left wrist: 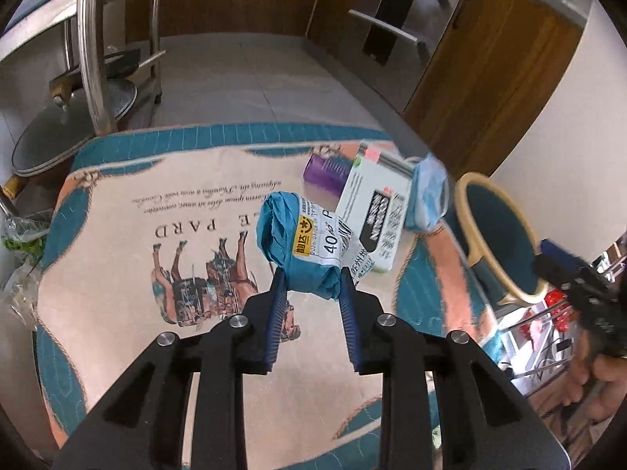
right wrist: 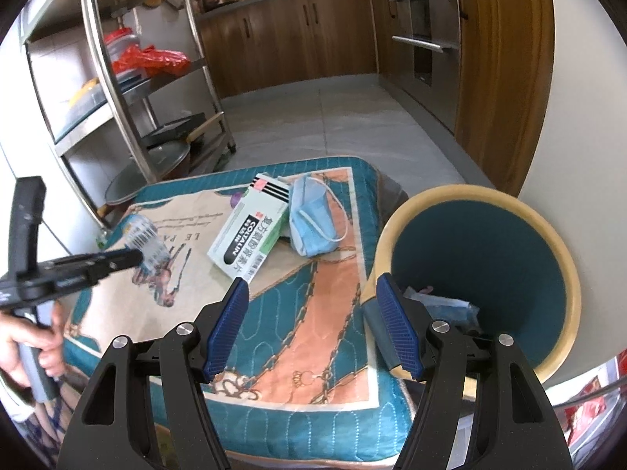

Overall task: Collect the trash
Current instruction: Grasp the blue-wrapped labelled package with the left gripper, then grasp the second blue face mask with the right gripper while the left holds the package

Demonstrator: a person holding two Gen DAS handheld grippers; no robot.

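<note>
My left gripper (left wrist: 313, 276) is shut on a crumpled teal mailing bag (left wrist: 290, 231) with a white and yellow shipping label, held just above the printed cloth. In the right wrist view that left gripper (right wrist: 135, 260) shows blurred at the left with the bag (right wrist: 145, 241) in it. A white and green medicine box (left wrist: 374, 215) (right wrist: 249, 237), a blue face mask (left wrist: 427, 192) (right wrist: 311, 219) and a purple tube (left wrist: 325, 172) lie on the cloth. My right gripper (right wrist: 312, 284) is open beside the yellow-rimmed teal bin (right wrist: 470, 192) (left wrist: 467, 219), which holds some scraps (right wrist: 443, 305).
The table wears a teal and peach quilted cloth (left wrist: 156, 203) (right wrist: 313, 313) with horses printed on it. A steel rack (right wrist: 109, 78) (left wrist: 94, 58) with pans and lids stands at the far left. Wooden cabinets (right wrist: 313, 39) line the back. A wire basket (left wrist: 540, 337) sits low right.
</note>
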